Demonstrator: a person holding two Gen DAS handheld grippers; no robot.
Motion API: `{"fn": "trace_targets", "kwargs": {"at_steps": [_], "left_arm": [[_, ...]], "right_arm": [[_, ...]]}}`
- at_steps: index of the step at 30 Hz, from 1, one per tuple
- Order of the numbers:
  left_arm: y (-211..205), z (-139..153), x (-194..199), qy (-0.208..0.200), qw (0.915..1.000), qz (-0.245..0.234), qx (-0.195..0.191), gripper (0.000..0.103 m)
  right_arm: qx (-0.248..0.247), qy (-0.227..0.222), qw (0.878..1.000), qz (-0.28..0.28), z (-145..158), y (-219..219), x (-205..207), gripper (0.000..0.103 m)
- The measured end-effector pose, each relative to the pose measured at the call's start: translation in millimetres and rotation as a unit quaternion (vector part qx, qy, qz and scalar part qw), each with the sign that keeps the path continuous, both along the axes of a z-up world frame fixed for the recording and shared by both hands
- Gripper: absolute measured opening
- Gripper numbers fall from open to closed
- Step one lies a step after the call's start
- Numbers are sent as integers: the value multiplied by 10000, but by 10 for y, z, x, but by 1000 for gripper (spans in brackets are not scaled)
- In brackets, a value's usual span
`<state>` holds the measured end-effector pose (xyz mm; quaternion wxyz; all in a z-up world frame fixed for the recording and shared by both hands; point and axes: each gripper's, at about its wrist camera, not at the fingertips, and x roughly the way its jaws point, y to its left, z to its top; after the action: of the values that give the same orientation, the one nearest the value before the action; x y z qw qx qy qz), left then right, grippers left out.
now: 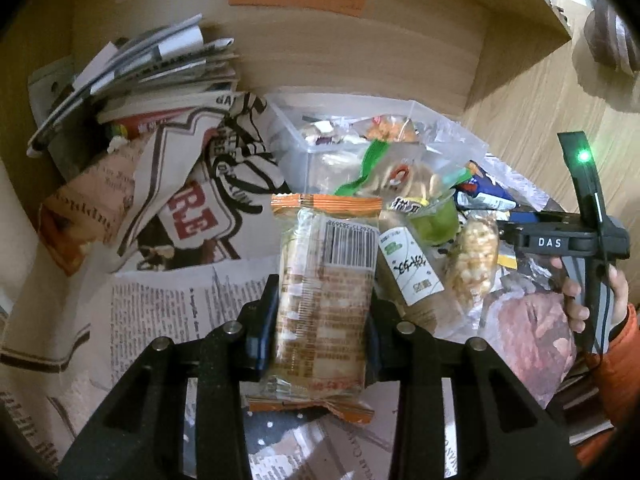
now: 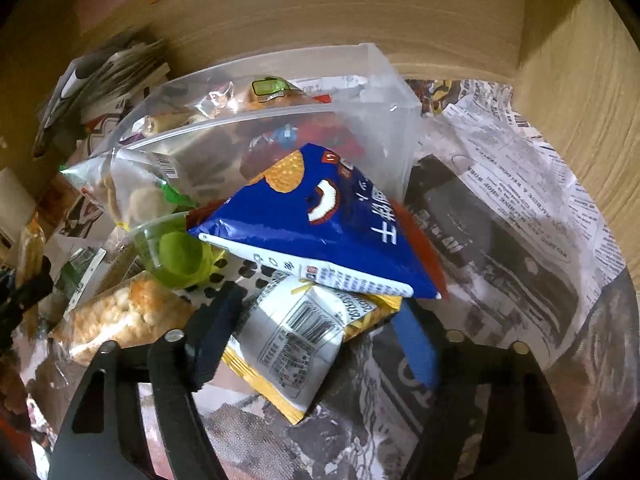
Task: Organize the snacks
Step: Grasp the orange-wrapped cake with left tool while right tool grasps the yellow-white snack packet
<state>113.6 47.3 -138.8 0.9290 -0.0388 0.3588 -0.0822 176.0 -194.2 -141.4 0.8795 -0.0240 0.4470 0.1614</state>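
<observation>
- Left gripper (image 1: 322, 320) clamps an orange-edged cracker pack (image 1: 326, 292) upright at mid-body, held short of the clear plastic bin (image 1: 298, 142).
- Right gripper (image 2: 316, 332) stands with jaws apart astride a white-and-yellow packet (image 2: 296, 344), which lies under a blue snack bag (image 2: 320, 224) leaning on the bin's front wall.
- Judgement: carry the pack over the bin's near rim and release only once above the opening.
- Open room lies right of the bin on bare newspaper (image 2: 520, 208); left of it, stacked papers (image 1: 152, 68) crowd the approach.

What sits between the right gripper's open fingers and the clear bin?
In the right wrist view, a yellow-and-white packet and the blue chip bag resting on it separate the right gripper from the clear bin.
</observation>
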Motion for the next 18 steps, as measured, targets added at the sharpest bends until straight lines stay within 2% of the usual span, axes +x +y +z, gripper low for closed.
{"fn": "trace_targets", "kwargs": {"at_steps": [8, 18], "left_arm": [[-40, 96, 77, -143, 9999, -10, -60, 36], [-112, 260, 158, -363, 9993, -57, -119, 36]], "right_arm": [[-126, -161, 9997, 97, 63, -124, -161, 54], [-170, -328, 9993, -8, 201, -315, -301, 44]]}}
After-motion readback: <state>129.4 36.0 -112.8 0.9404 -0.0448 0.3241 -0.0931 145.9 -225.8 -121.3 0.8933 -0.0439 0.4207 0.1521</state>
